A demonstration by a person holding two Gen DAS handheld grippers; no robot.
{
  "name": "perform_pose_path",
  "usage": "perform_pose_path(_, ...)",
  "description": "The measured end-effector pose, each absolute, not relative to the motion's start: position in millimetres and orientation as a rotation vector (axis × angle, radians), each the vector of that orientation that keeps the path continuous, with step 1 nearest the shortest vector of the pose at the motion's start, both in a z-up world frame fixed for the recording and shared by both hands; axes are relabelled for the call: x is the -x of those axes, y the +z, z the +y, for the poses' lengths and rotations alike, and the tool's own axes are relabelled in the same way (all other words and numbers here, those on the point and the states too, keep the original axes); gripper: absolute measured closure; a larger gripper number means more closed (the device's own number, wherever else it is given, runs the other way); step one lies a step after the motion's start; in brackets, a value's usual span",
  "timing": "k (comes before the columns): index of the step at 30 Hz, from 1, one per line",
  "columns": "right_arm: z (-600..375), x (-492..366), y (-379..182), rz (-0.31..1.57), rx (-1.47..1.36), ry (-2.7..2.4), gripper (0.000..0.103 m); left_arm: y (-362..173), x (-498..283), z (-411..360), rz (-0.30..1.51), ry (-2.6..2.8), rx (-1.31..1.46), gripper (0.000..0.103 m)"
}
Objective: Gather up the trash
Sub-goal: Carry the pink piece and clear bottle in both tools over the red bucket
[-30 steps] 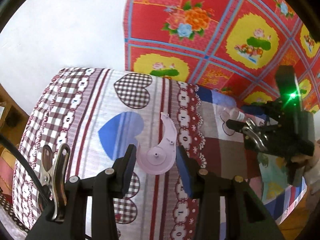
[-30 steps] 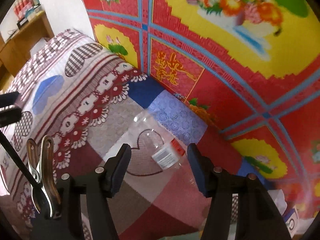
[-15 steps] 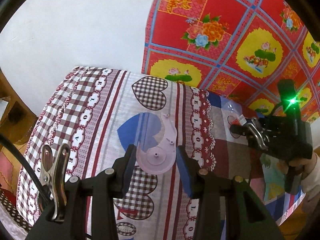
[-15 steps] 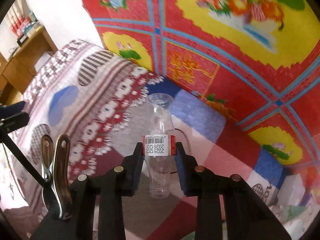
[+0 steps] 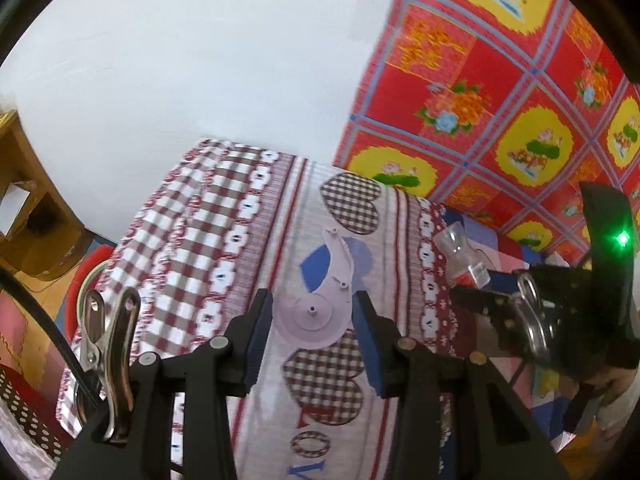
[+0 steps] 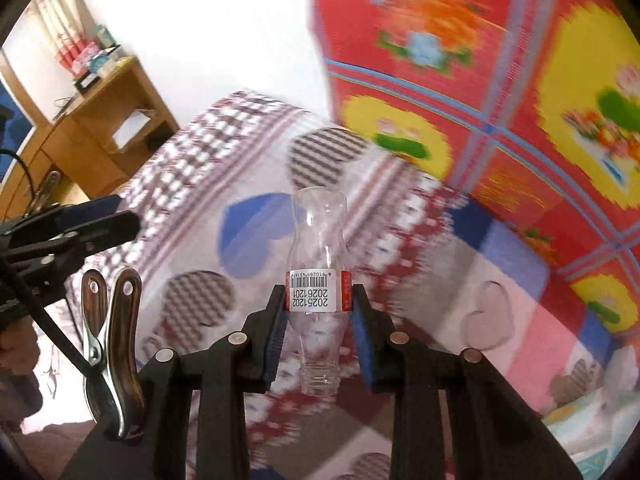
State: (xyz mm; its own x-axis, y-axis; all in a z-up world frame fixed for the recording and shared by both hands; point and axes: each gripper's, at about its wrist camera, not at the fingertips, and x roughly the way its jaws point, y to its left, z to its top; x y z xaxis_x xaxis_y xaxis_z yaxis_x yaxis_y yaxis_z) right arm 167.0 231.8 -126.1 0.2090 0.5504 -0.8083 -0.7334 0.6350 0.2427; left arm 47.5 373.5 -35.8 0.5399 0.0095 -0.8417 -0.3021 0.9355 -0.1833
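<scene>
My left gripper [image 5: 312, 320] is shut on a pale pink plastic piece [image 5: 316, 316], a round disc with a curved arm pointing away, held above the patterned bedspread [image 5: 224, 248]. My right gripper [image 6: 318, 312] is shut on a clear plastic bottle [image 6: 318, 240] at its red and white barcode label, with the open neck towards the camera and the base pointing away. In the left wrist view the right gripper [image 5: 472, 292] shows at the right with the bottle [image 5: 460, 252] in it. The left gripper's fingers [image 6: 92, 220] show at the left of the right wrist view.
The bed carries a heart and check bedspread, and a red and yellow flowered cloth [image 5: 500, 120] hangs along the wall behind it. A wooden desk [image 6: 104, 120] with shelves stands beside the bed at the left. The wall [image 5: 180, 60] is white. Coloured bedding [image 6: 580, 420] lies at the lower right.
My right gripper closed on the bottle lying on the bed and lifted it. Both grippers have risen and pulled back from the bed, the left one still holding the pink piece.
</scene>
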Motion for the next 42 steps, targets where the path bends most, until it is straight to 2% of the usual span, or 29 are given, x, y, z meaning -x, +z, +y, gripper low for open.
perform_pose_path(11, 310, -130, -102, 1.002, 0.221, 1.007, 0.071, -34, -9, 430, 0.973, 0.276, 0.355, 0.060)
perform_pose_path(30, 465, -82, -86, 0.990, 0.258, 1.170, 0.071, -43, 61, 570, 0.975, 0.473, 0.426, 0.060)
perform_pose_path(42, 552, -68, -93, 1.021, 0.301, 1.220, 0.071, -88, 86, 654, 1.048, 0.519, 0.518, 0.060)
